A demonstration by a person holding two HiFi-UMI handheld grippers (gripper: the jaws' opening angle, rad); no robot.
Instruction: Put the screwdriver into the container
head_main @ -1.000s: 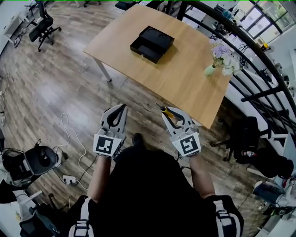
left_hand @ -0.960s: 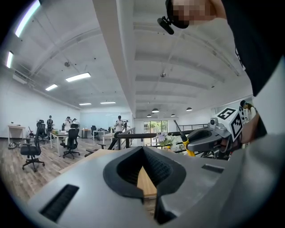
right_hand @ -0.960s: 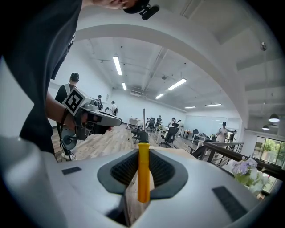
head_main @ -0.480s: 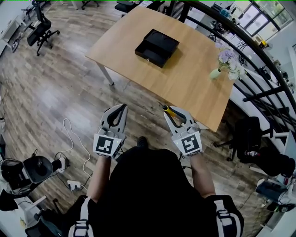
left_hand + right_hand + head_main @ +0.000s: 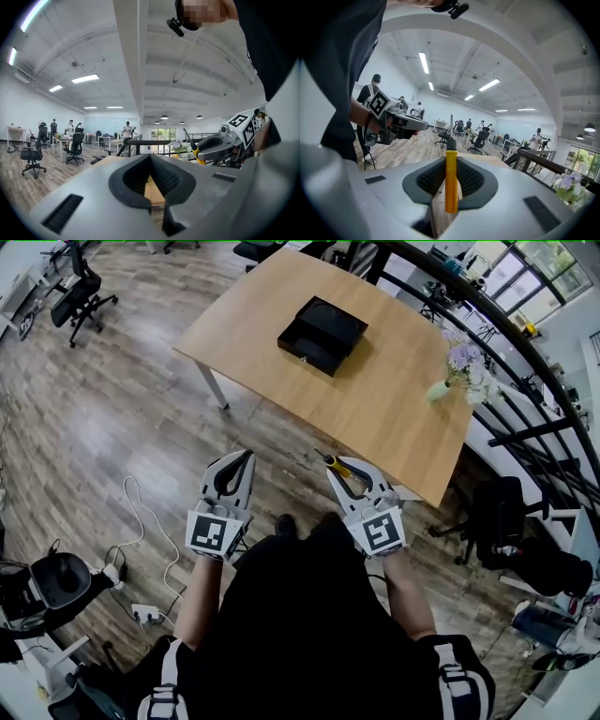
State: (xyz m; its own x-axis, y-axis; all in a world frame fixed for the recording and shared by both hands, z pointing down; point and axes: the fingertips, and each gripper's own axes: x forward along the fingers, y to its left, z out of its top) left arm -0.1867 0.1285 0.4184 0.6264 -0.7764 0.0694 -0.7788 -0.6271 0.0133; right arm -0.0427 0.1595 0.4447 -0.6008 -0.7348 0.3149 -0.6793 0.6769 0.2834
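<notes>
Over the last second the wooden table (image 5: 394, 399) has slid a little nearer in the head view while both grippers kept their pose. I judge the person is walking up to it, with the carry under way and no placing begun.

The right gripper (image 5: 341, 469) is clamped on the screwdriver (image 5: 451, 180), short of the table's near edge. The left gripper (image 5: 246, 459) beside it has its jaws drawn together on nothing.

Only the head view shows the open black container (image 5: 322, 334), at the table's far side (well apart from the vase of flowers (image 5: 459, 367)). Only the right gripper view shows the yellow handle pinched between the ribbed pads, with the shaft pointing ahead.
</notes>
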